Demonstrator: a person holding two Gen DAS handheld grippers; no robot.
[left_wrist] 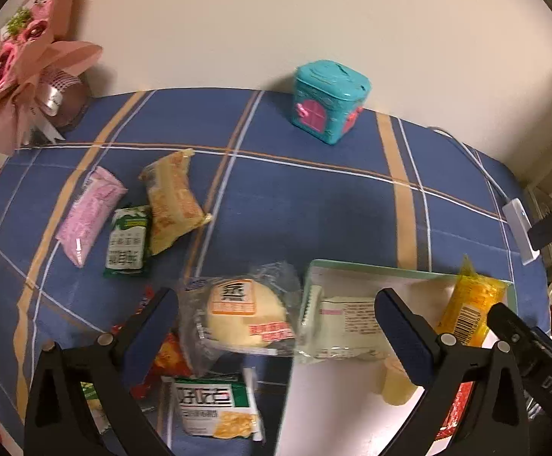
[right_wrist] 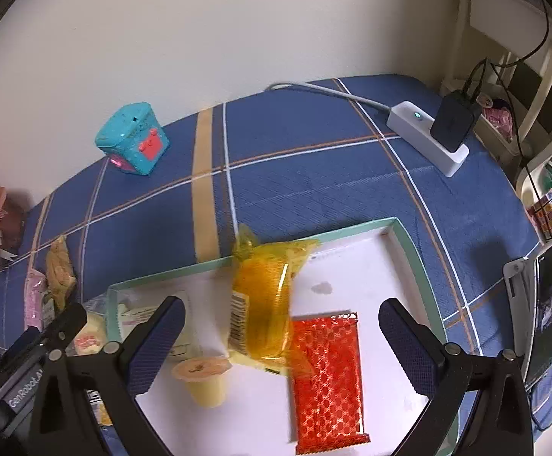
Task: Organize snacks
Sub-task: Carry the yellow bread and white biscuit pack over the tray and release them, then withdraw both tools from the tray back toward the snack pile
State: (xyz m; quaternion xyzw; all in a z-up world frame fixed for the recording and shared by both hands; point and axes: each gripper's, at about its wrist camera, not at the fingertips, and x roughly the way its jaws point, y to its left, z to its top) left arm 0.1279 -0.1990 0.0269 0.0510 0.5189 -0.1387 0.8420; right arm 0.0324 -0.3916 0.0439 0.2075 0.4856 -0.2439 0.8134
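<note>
Two grippers are held over the snacks, each with its jaws spread and nothing pinched: the left gripper (left_wrist: 276, 326) above a round bun packet (left_wrist: 243, 313) lying just outside the tray's (right_wrist: 408, 243) left wall, the right gripper (right_wrist: 281, 336) over the tray itself. Inside the tray a yellow packet (right_wrist: 262, 304) is seen, blurred and seemingly just dropped, partly over a red wrapper (right_wrist: 327, 380), with a small cup (right_wrist: 203, 380) beside them. The bun is best pinched across its middle, gently, and lifted over the wall. More packets lie left of the tray on the blue plaid surface (right_wrist: 313, 174); a teal toy box (right_wrist: 133, 142) and a power strip (right_wrist: 424, 133) stand behind it, by a pale wall.
</note>
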